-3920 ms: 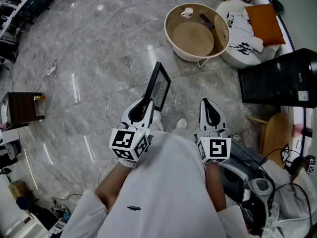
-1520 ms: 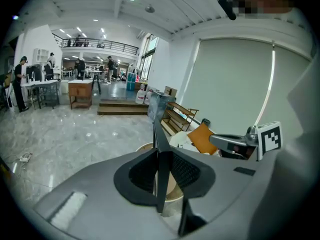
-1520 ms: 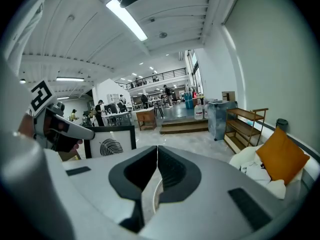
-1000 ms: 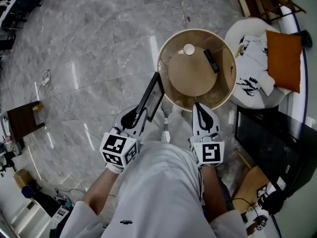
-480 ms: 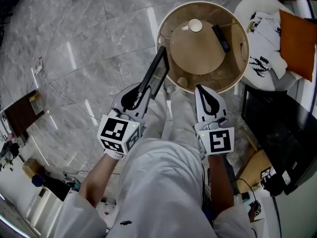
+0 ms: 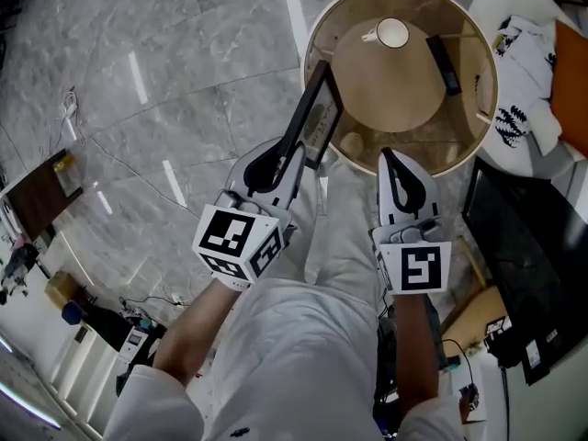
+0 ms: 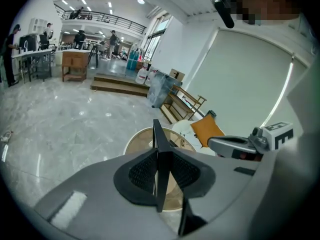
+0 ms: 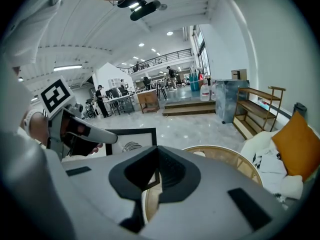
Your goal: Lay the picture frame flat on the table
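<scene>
A black picture frame point(image 6: 317, 118) with a pale print stands on edge, and my left gripper point(image 6: 287, 154) is shut on its lower part. Its top end reaches the rim of a round rattan table point(image 6: 312, 35). In the left gripper view the frame point(image 7: 157, 134) shows edge-on as a thin black blade between the pads of the left gripper point(image 7: 159, 171). My right gripper point(image 6: 390, 159) is shut on nothing, just short of the table's near rim. The right gripper view shows the frame's face point(image 8: 130, 141) to the left of the right gripper point(image 8: 157, 174).
On the table stand a white cup point(image 6: 392, 32) and a dark remote point(image 6: 444, 62). A white seat point(image 6: 524, 108) with patterned cloth is at the right, a black cabinet point(image 6: 524, 237) below it. A small dark side table point(image 6: 37, 196) and cables lie on the marble floor at the left.
Both grippers and the frame have come closer to the round table. The frame's top now reaches the table's rim. The left grip on the frame is unchanged.
</scene>
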